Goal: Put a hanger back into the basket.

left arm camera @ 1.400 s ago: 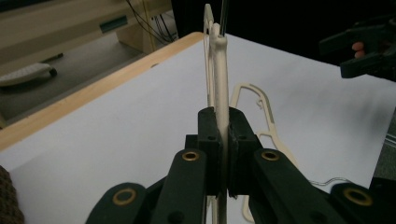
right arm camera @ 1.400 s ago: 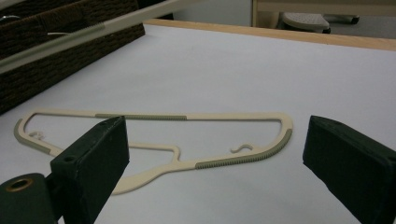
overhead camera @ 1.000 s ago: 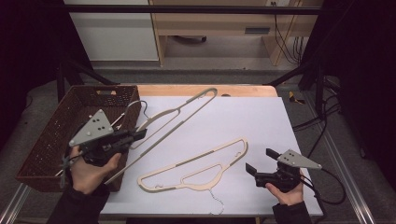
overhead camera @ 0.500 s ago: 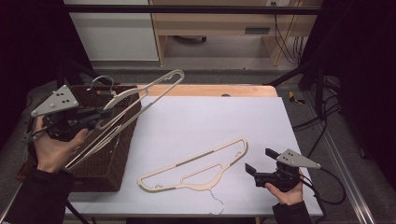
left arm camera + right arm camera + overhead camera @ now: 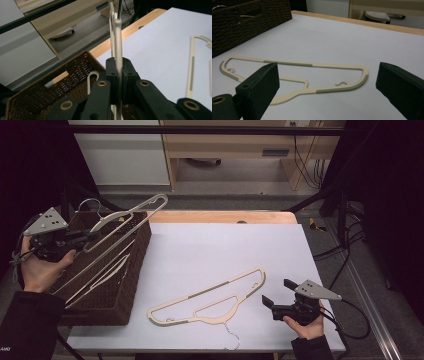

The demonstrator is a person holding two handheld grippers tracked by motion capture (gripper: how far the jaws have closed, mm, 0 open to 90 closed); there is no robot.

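1. Clamping the cream hanger (image 5: pixel 125 217) by its bar, the left gripper (image 5: pixel 82 237) holds it above the wicker basket (image 5: pixel 107 300), probably for dropping in.
2. Waiting beside the second hanger (image 5: pixel 210 297) flat on the worktop (image 5: pixel 225 245), the right gripper (image 5: pixel 274 296) has its fingers spread and empty.

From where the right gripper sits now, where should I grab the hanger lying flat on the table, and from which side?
Take the hanger at its rounded shoulder end, probably the easiest spot: it is the part nearest the open right gripper and points toward it. Come in low from the table's right side, jaws straddling the thin flat bar top and bottom, since it lies flush on the surface.
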